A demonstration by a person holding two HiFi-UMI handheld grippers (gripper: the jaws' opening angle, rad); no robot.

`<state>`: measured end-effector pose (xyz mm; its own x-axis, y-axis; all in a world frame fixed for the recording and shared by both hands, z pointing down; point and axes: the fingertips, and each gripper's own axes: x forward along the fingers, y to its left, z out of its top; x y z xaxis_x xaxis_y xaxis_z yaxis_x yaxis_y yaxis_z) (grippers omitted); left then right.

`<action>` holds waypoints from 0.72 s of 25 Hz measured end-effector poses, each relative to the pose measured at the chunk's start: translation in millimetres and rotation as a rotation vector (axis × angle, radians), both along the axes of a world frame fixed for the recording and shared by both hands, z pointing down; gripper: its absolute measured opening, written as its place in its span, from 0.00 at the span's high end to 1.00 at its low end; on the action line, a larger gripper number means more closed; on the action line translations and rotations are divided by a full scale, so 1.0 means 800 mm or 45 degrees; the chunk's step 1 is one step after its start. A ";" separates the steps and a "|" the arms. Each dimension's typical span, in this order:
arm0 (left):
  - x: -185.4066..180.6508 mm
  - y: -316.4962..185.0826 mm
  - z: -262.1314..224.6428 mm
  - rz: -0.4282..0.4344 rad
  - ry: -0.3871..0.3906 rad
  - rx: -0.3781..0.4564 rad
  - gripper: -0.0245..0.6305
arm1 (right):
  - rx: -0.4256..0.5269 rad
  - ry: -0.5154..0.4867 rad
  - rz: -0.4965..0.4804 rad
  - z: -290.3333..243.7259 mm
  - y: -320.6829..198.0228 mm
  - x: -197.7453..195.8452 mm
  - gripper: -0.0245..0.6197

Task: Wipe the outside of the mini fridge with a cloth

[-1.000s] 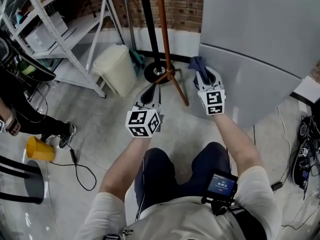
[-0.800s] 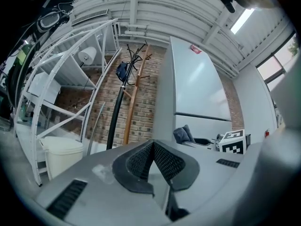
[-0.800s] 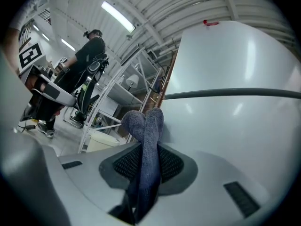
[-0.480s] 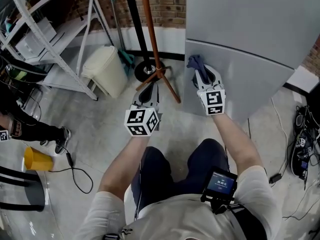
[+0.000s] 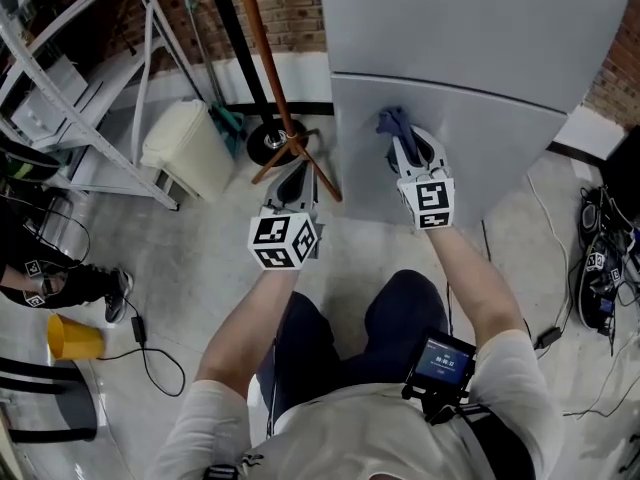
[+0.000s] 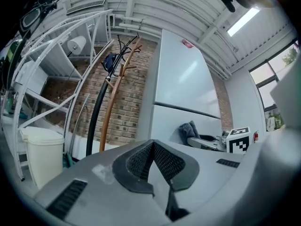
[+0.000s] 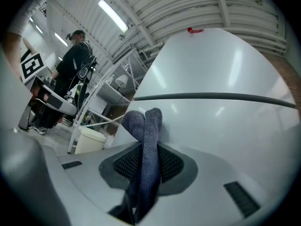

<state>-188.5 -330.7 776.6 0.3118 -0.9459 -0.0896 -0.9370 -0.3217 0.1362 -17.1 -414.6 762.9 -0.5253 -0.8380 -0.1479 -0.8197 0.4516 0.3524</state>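
Note:
The grey mini fridge (image 5: 470,58) fills the upper right of the head view, with a dark seam between its two doors. My right gripper (image 5: 402,140) is shut on a blue-grey cloth (image 5: 391,123), and the cloth's tip lies against the lower door just below the seam. In the right gripper view the folded cloth (image 7: 146,145) stands up between the jaws in front of the fridge (image 7: 225,126). My left gripper (image 5: 298,183) hangs to the left of the fridge, jaws together with nothing in them (image 6: 151,166); from there the fridge (image 6: 181,102) and the cloth (image 6: 189,130) show ahead.
A wooden coat stand (image 5: 270,78) with a black base stands just left of the fridge. A cream bin (image 5: 186,148) and white metal shelving (image 5: 80,88) lie further left. A yellow cup (image 5: 72,336) and cables are on the floor. A person stands at the far left (image 7: 70,79).
The view has shifted so the fridge now sits more to the centre. My right gripper with the cloth has come onto the lower door. The left gripper has hardly moved.

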 end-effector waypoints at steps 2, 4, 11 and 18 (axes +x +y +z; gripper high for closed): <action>0.012 -0.004 0.000 0.019 0.000 0.002 0.96 | 0.003 -0.007 0.023 0.000 0.000 0.017 0.83; 0.025 -0.006 -0.001 0.038 0.001 0.004 0.96 | 0.005 -0.013 0.053 0.000 0.000 0.037 0.83; 0.067 -0.010 -0.001 0.098 0.006 0.004 0.96 | 0.001 -0.032 0.177 0.002 0.002 0.117 0.83; 0.108 -0.013 0.002 0.144 -0.008 -0.003 0.96 | -0.001 -0.058 0.280 0.004 0.002 0.196 0.83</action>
